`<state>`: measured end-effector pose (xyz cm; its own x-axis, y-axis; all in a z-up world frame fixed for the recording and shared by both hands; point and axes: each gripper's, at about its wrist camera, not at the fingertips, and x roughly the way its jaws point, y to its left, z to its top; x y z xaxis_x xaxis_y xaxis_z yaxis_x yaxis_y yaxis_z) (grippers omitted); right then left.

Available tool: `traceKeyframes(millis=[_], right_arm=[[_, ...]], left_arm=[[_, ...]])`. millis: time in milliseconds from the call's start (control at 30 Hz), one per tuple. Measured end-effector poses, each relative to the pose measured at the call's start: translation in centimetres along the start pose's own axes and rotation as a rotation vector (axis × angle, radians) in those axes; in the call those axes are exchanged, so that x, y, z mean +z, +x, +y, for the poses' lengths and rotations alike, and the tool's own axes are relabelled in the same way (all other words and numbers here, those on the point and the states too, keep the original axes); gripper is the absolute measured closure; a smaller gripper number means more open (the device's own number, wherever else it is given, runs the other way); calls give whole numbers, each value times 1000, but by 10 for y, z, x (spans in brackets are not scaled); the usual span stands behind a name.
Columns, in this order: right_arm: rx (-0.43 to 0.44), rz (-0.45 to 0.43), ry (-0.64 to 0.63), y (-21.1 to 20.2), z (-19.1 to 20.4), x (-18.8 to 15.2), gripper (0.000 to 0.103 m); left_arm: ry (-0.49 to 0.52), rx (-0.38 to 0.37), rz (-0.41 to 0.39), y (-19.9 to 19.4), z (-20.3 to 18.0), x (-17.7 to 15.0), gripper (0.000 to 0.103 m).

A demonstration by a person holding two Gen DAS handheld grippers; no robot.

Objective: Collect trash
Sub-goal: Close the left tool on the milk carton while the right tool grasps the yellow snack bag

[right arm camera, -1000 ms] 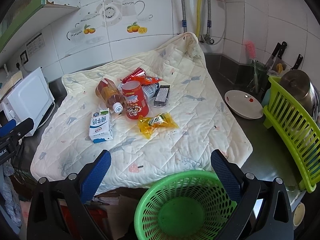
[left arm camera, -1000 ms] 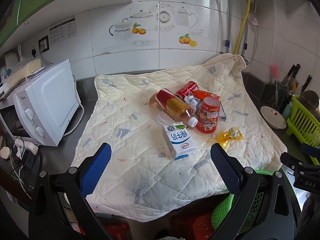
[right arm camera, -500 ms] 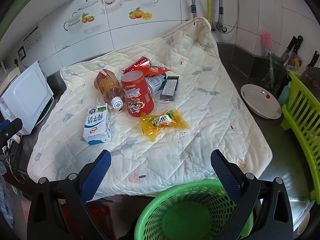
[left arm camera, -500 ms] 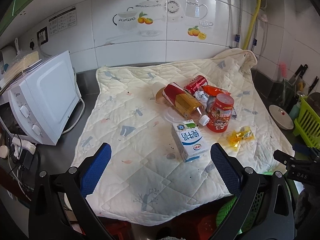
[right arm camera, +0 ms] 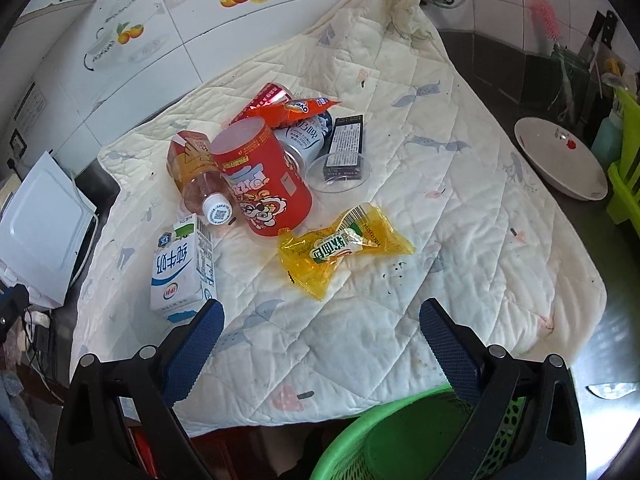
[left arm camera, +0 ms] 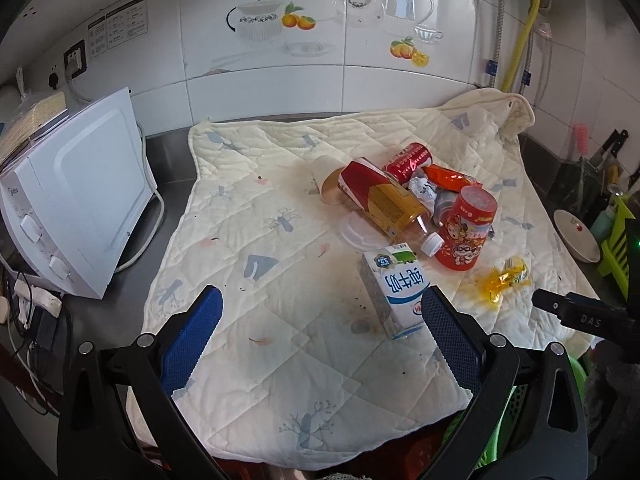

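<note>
Trash lies in a heap on a cream quilted cloth (left arm camera: pixel 256 240) (right arm camera: pixel 460 216): a white milk carton (left arm camera: pixel 394 294) (right arm camera: pixel 182 266), a red snack canister (left arm camera: pixel 464 234) (right arm camera: pixel 262 184), a tea bottle lying down (left arm camera: pixel 384 202) (right arm camera: pixel 196 172), a yellow wrapper (left arm camera: pixel 504 282) (right arm camera: pixel 340 248), a red can (left arm camera: pixel 408 160), an orange packet (right arm camera: pixel 296 108), a paper cup (left arm camera: pixel 326 184) and a black box (right arm camera: pixel 346 146). A green basket (right arm camera: pixel 400 436) stands below the cloth's near edge. My left gripper (left arm camera: pixel 320 344) is open and empty, its right finger by the carton. My right gripper (right arm camera: pixel 320 344) is open and empty, short of the yellow wrapper.
A white microwave (left arm camera: pixel 68 200) stands left of the cloth. A white dish (right arm camera: pixel 560 160), a green rack (right arm camera: pixel 628 160) and a knife holder (right arm camera: pixel 572 72) are on the right. The tiled wall (left arm camera: pixel 320 48) is behind.
Both grippers have moved forward and closer to the trash heap, so the items look larger. Both stay open and empty. The trash has not moved.
</note>
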<state>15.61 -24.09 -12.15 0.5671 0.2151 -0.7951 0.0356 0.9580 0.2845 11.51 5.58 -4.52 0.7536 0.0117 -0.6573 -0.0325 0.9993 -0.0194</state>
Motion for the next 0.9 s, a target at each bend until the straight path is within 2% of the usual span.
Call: traceKeyframes(millis=[67,300,533,633,767,900], right_arm=[[19,25,48,11,-3,7,19],[76,82,251,44,-20,28,21],[71,114,397,71,-34,42,29],[68,137,443,82,-39,45,37],[88,156,506,92,-47,43,56],[117,150,511,89,-49,39,67]], left_arm=[[3,-6,9,8,1,3,5],[16,-25,39,34,5,12,6],[16,-54,72,58,6,22,6],[17,-74,90,68,3,26,6],[9,-103,121,82,0,29,6],[-12,-147,173,99,-6,27,6]])
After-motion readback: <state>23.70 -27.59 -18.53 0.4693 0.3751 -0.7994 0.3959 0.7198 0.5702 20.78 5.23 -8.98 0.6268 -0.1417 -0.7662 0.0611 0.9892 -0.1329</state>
